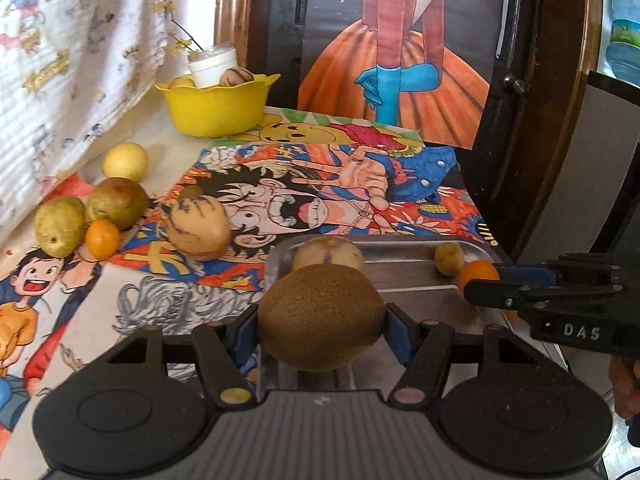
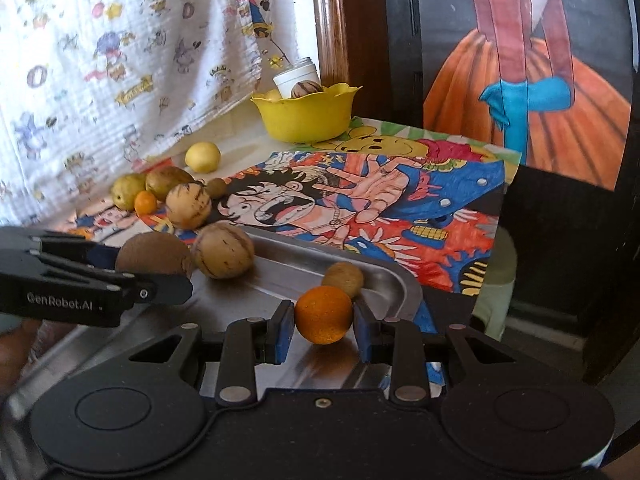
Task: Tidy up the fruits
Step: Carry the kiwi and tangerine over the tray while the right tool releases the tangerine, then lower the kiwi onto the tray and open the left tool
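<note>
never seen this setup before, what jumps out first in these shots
The left gripper clamps a big rough brown fruit over the near end of the metal tray, while the right gripper grips a small orange there. Behind, loud cartoon drawings cover the table, a yellow bowl at the back.

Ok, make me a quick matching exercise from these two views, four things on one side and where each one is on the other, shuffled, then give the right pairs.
Things:
1. brown rough fruit
2. orange
3. white jar
4. pale yellow fruit

Places:
A. standing in the yellow bowl
B. between the right gripper pads, over the metal tray
C. on the table near the hanging cloth
D. between the left gripper pads

Pairs: 1-D, 2-B, 3-A, 4-C
</note>
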